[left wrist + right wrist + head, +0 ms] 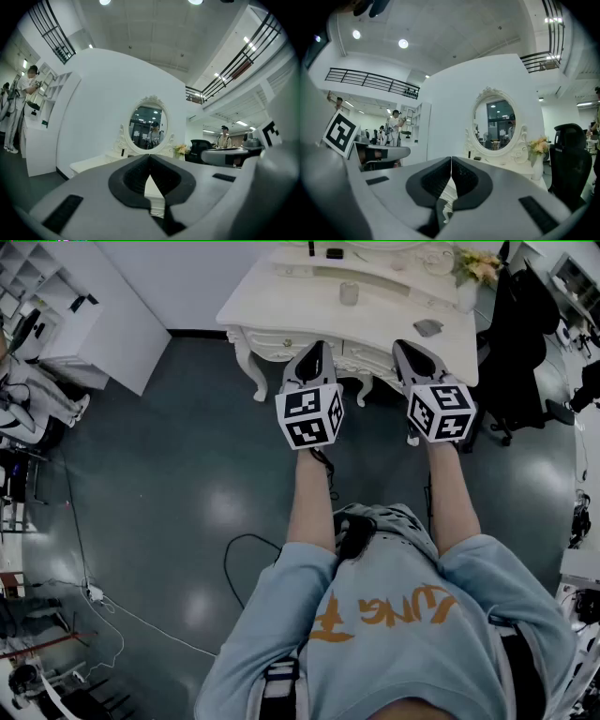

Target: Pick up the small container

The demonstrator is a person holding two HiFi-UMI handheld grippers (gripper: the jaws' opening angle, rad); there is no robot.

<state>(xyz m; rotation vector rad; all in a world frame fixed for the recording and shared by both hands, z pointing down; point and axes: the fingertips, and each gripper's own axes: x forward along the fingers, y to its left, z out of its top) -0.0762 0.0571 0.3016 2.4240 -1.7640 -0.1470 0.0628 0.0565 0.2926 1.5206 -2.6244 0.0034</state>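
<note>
Facing the white dressing table point(272, 306), both grippers held level & side by side, short of its front edge. Left gripper point(315, 352): jaws together, nothing btwn them. Right gripper point(406, 346): same, pinched closed, empty. Small container point(349, 292) stands on the tabletop, ahead of & beyond both tips, in the lane btwn the two but a bit closer to the left one's line. So left looks the nearer hand, tho not by much. Neither gripper view shows it clearly. Next move prob: step fwd, spread the jaws, come in level at its side; it seems upright, too small to be sure.
</note>
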